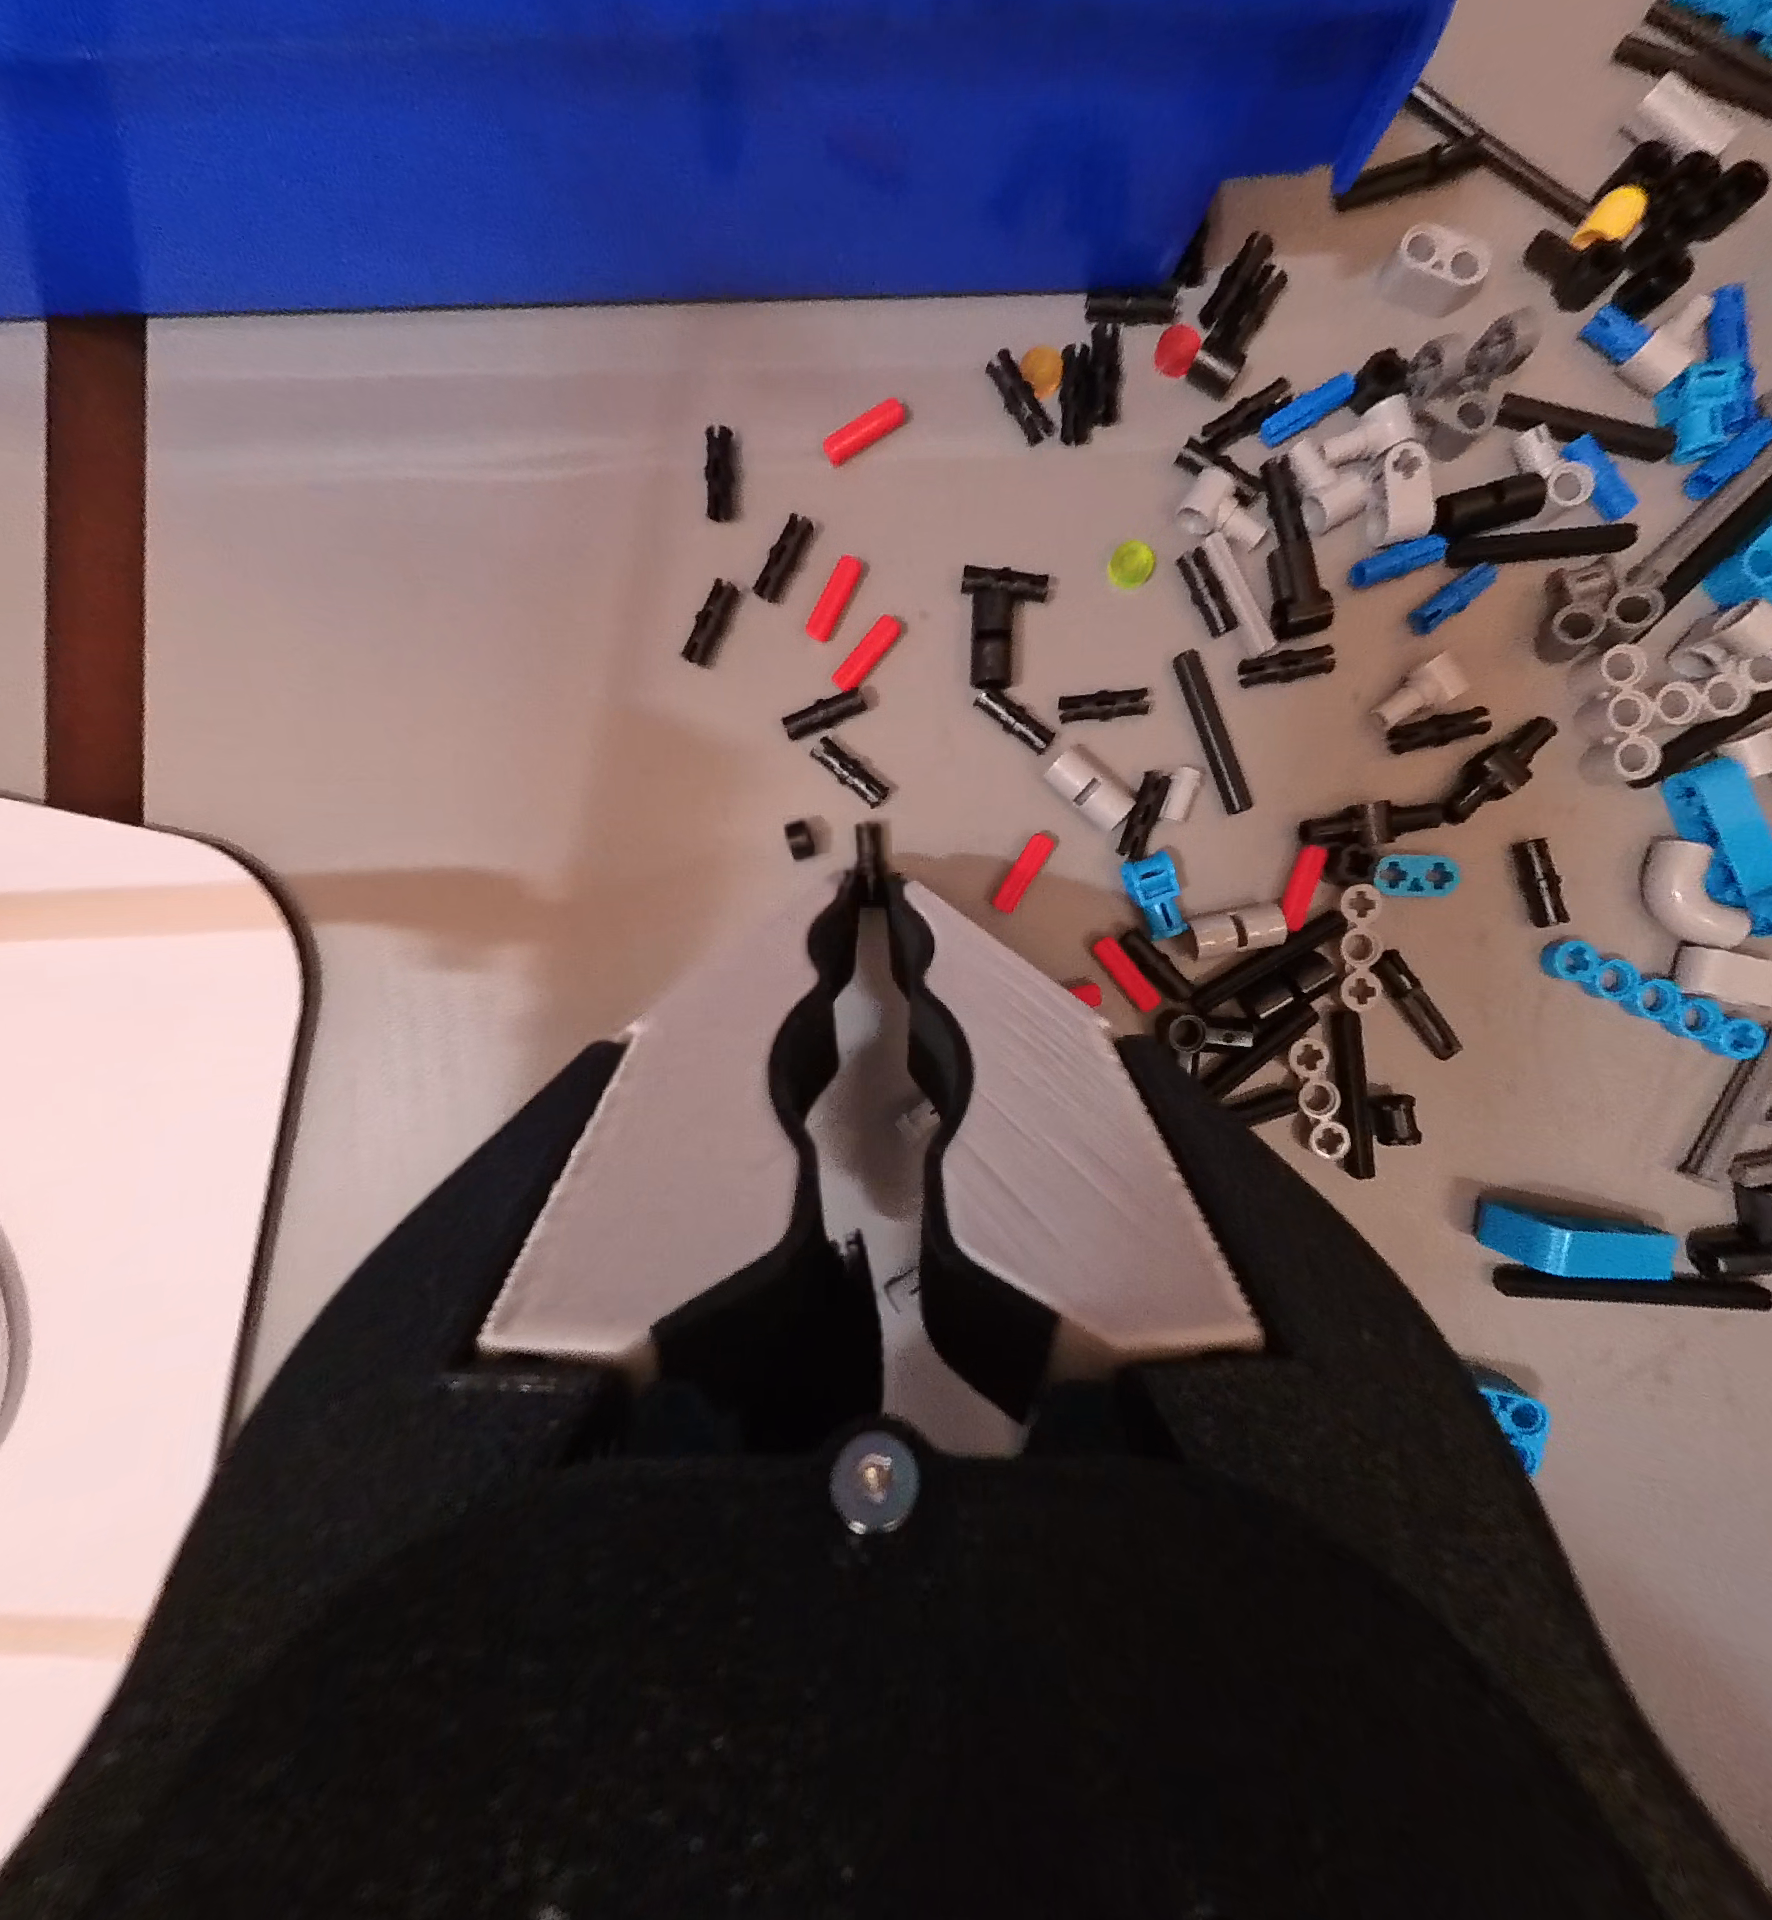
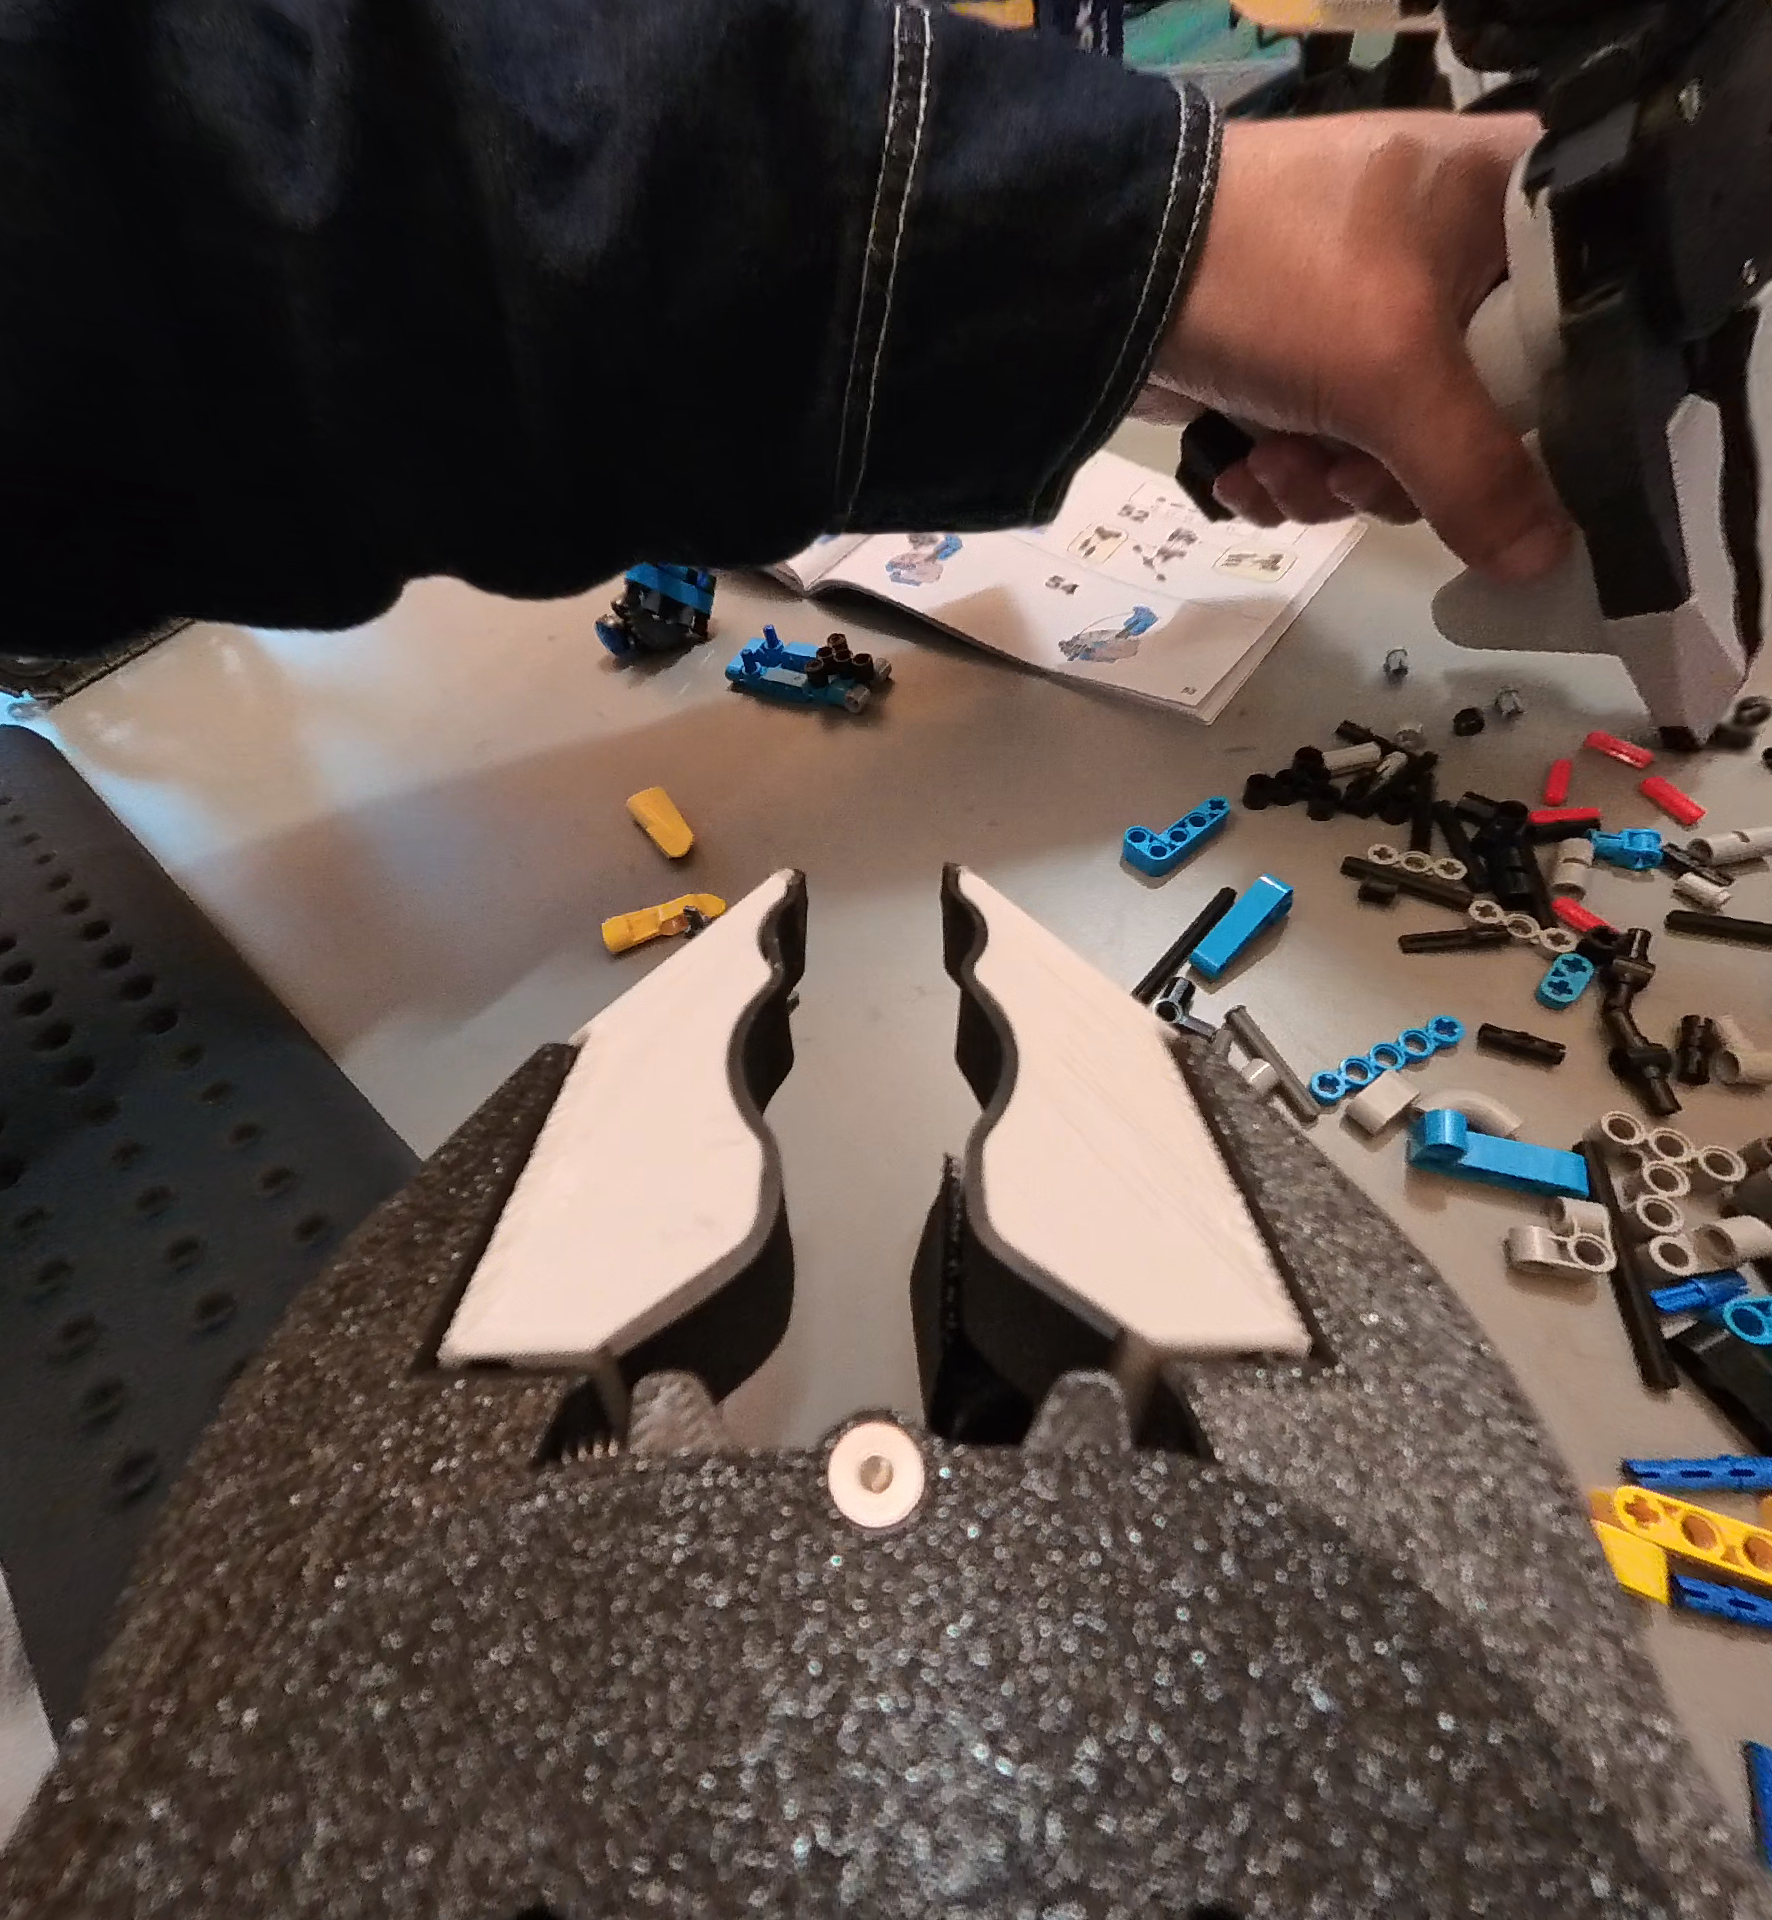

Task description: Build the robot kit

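My left gripper (image 1: 867,891) is shut on a small black connector pin (image 1: 869,850) that sticks out past its fingertips, low over the grey table (image 1: 446,623). A short black bush (image 1: 804,837) lies just left of it, and red pins (image 1: 1024,871) and more black pins (image 1: 851,769) are scattered around. The left gripper also shows in the right wrist view (image 2: 1692,717), held by a hand (image 2: 1360,343), tips down among the pieces. My right gripper (image 2: 874,883) is open and empty above bare table.
A blue box (image 1: 653,156) stands at the back and a white board (image 1: 82,1039) at the left. A dense pile of black, grey and blue pieces (image 1: 1484,623) lies on the right. An open booklet (image 2: 1121,592), small blue assemblies (image 2: 809,670), yellow pieces (image 2: 660,821) and a black perforated chair (image 2: 82,1039) are nearby. The grippers' ends are close to 25 cm from one another.
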Action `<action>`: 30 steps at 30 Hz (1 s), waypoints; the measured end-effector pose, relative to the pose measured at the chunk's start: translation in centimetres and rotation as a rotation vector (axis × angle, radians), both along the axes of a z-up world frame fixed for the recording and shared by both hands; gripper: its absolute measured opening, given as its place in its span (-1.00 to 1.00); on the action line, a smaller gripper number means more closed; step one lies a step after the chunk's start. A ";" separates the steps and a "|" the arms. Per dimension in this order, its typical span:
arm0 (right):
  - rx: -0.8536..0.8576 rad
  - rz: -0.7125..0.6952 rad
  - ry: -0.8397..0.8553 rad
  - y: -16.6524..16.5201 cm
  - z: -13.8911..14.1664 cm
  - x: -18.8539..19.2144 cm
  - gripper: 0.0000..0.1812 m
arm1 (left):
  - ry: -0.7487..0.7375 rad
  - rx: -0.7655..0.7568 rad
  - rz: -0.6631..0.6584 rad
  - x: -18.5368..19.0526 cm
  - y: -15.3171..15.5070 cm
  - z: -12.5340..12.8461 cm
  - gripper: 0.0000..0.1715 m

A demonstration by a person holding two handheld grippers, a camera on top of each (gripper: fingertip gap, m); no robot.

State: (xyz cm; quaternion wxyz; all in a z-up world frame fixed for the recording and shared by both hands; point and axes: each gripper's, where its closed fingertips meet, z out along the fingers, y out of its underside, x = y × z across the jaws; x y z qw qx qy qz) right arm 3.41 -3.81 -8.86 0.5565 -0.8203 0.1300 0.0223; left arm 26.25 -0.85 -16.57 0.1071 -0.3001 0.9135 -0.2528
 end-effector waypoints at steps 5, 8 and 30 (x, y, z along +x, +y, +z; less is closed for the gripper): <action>-0.005 -0.011 0.003 -0.1 -0.1 0.2 -0.72 | 0.038 -0.049 0.045 -0.9 0.5 0.2 -0.95; -0.005 -0.037 0.011 -0.3 -0.2 0.7 -0.72 | 0.013 -0.121 0.092 -3.9 1.4 2.8 -0.95; -0.135 -0.176 0.024 -1.2 -2.1 3.0 -0.72 | 0.173 -0.209 0.277 -31.7 5.9 0.4 -0.88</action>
